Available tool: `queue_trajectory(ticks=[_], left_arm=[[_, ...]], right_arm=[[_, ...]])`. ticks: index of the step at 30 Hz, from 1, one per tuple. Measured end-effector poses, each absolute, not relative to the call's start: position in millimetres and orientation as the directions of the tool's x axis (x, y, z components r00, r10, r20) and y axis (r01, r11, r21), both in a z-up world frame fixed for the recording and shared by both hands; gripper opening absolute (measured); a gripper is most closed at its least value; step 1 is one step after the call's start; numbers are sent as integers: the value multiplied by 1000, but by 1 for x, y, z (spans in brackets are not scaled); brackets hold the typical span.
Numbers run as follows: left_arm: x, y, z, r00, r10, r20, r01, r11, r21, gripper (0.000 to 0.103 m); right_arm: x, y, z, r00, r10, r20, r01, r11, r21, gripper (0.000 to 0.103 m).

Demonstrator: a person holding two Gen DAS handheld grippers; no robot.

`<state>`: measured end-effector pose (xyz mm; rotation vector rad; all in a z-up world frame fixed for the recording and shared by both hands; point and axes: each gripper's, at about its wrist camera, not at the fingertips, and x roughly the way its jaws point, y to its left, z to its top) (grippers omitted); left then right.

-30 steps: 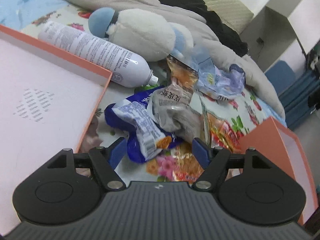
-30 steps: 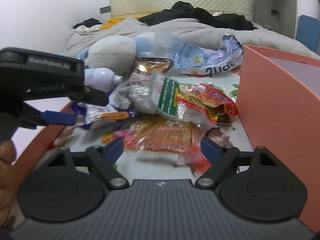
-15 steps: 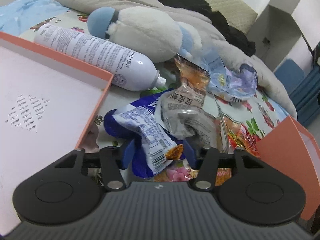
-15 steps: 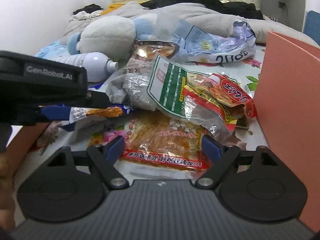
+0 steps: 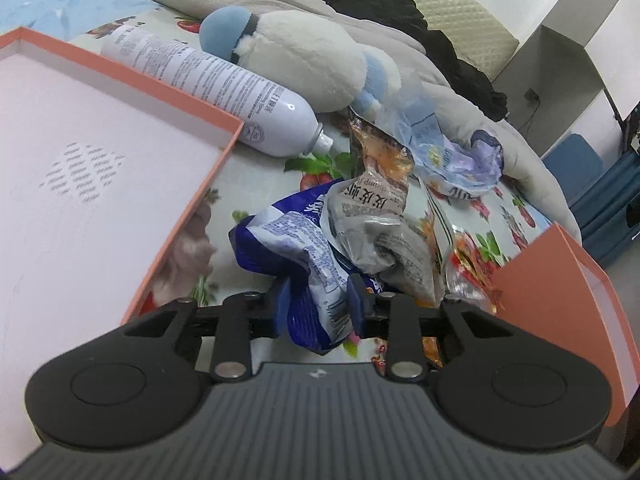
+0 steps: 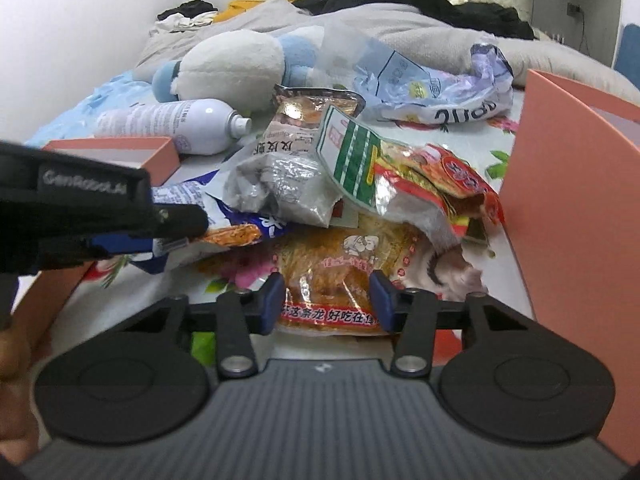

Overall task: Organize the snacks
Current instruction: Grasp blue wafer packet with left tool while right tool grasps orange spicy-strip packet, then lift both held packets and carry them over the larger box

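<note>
Left gripper (image 5: 318, 304): jaws closing, blue pads pinching the tail of the blue-and-white snack packet (image 5: 296, 252), the foil bunching between them. Contact looks made on both sides. Gripping the loose end is likely the easiest purchase on a crumpled bag.

Right gripper (image 6: 326, 300): jaws closing, about half apart, straddling the near edge of the flat orange snack pouch (image 6: 336, 264). The pouch is lying on the floral sheet (image 5: 256, 176); pads do not look pressed on it yet.

Outward at 12 o'clock from the right gripper: the grey crumpled packet (image 6: 280, 184) and the green-striped bag (image 6: 352, 156) are leaning over the red wrapper (image 6: 452, 184), a loose heap. At 11 o'clock the white spray bottle (image 6: 172, 124) is lying against the plush toy (image 6: 236, 68). The orange box lid (image 5: 100, 184) is sitting open at 9 o'clock of the left gripper, the second orange box (image 6: 572, 208) at 3 o'clock of the right, probably the bins for sorting.

Against a second ago: both jaws have come in from wide open, and the left gripper has crept forward onto the packet, which then lay just ahead of its tips. Heap is unchanged.
</note>
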<state>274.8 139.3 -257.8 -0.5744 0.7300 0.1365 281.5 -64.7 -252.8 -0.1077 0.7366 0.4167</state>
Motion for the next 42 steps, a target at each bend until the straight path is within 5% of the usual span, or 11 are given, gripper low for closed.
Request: queue_trajectory(ticks=[21,42], left_arm=[[136,92,-207,716,-66,-695,-322,852,-413,23],[43,65,-148,779,-20,-626,-323,843,-429,19]], right_arm=[[169,-124,-213,606,354,-713,-462,886,47,42],[116,-172,-148,699,376,-608,-437,898,53,41]])
